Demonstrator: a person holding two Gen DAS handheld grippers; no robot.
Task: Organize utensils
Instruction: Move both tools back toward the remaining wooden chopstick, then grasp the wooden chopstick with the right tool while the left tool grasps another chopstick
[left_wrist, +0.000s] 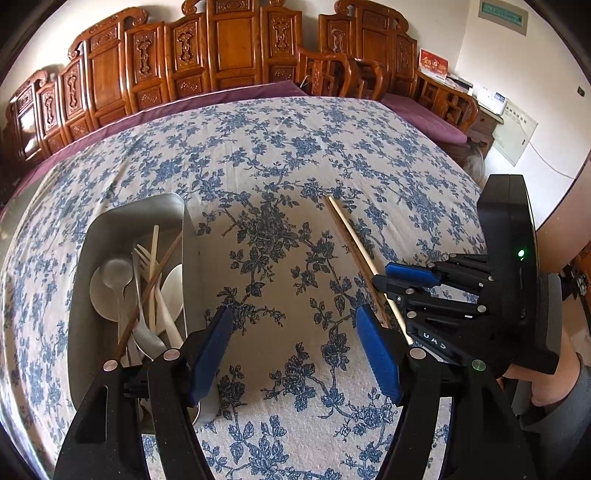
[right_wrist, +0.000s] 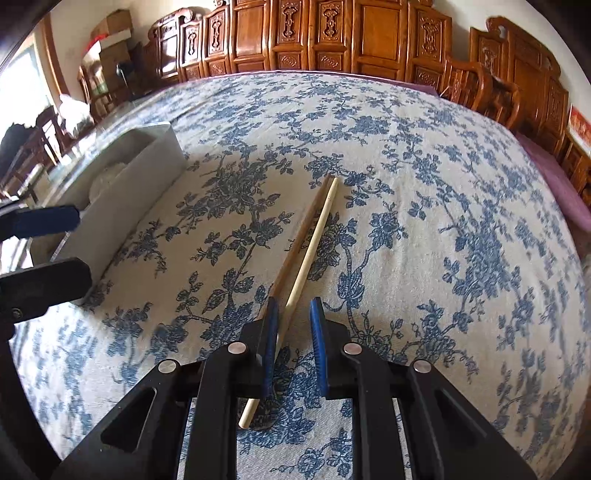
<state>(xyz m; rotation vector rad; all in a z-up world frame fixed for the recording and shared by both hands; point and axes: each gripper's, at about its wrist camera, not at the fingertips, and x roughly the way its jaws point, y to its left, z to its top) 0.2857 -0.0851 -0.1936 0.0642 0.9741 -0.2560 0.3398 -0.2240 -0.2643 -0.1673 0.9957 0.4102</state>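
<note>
Likely light, stiff and slick: 2 chopsticks (right_wrist: 308, 236), 1 pale and 1 dark, side by side on the floral tablecloth (right_wrist: 424, 229), right of the metal tray (left_wrist: 110, 229) already holding spoons, a fork and more chopsticks. Right gripper (right_wrist: 293, 347) narrowed around their near ends, pads apparently not yet pressing; best pinched there, both together. Left gripper (left_wrist: 295, 347) wide, empty; no readable brand anywhere.

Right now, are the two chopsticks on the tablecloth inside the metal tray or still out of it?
Out. The pale chopstick and the brown chopstick lie side by side on the flowered tablecloth, apart from the metal tray.
</note>
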